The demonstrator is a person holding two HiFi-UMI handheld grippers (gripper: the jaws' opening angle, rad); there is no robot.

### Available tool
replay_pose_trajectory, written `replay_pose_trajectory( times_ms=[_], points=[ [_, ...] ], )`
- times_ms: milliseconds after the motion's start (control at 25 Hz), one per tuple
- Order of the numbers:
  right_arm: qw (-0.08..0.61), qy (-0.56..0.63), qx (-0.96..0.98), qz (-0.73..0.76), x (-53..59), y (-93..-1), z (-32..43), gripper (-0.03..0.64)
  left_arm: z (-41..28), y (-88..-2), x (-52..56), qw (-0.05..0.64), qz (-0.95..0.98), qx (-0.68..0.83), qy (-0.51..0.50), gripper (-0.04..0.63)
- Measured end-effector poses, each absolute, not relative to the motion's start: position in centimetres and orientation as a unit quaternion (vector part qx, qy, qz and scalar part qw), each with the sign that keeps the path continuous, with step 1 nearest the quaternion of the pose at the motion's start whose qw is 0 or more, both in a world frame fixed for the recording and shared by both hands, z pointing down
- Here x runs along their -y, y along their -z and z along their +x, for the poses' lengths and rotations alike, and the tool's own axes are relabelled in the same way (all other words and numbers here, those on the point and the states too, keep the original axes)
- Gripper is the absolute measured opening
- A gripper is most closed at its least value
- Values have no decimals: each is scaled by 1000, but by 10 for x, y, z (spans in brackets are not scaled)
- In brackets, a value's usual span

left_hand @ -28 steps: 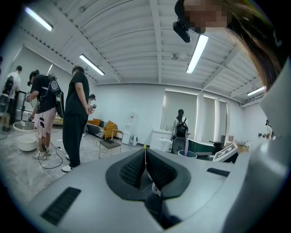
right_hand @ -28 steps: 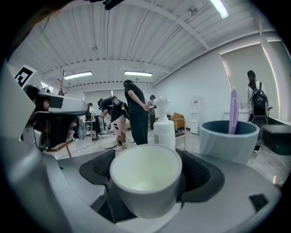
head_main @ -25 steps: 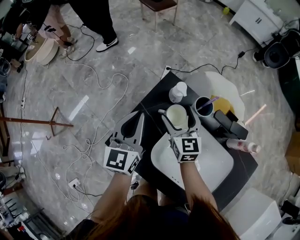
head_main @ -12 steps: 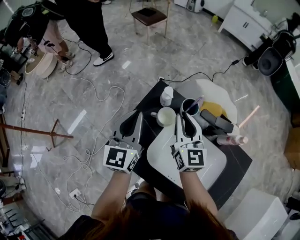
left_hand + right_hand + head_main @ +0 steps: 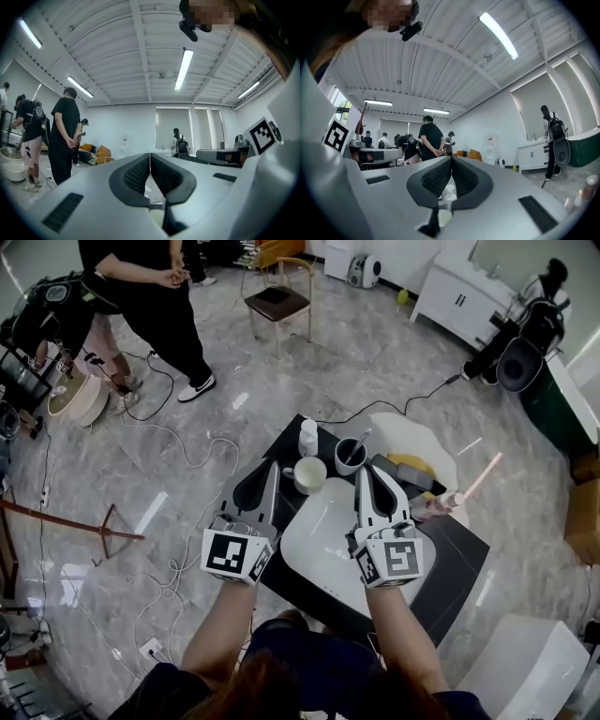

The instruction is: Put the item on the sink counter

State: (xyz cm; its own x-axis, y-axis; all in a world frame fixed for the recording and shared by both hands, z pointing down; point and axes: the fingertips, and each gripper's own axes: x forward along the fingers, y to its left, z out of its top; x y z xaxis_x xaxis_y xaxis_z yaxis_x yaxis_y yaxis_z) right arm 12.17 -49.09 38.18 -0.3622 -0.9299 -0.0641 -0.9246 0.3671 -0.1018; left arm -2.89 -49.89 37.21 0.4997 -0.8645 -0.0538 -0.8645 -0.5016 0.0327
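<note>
The left claw and right claw were clenched empty, the right having just closed; a careless swing could topple the cup at 12 o'clock.

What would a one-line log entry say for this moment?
left gripper: shut, empty | right gripper: just closed, empty | mug: on sink counter, beside basin

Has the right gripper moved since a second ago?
Yes. The right gripper, earlier around the mug, is now right of it over the basin; its jaws just closed, empty.
</note>
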Motion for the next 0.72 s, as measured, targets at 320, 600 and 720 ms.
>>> replay_pose_trajectory(
  times_ms=[320, 600, 720],
  points=[
    [79, 5, -825, -560, 444, -336, 147, 12, -10, -342, 459, -13, 874, 485, 31, 23],
    [83, 34, -810, -579, 422, -332, 170, 10, 8, -342, 431, -5, 880, 474, 24, 23],
    [78, 35, -808, -582, 416, -333, 176, 9, 14, -345, 423, -4, 882, 471, 23, 23]
  ],
)
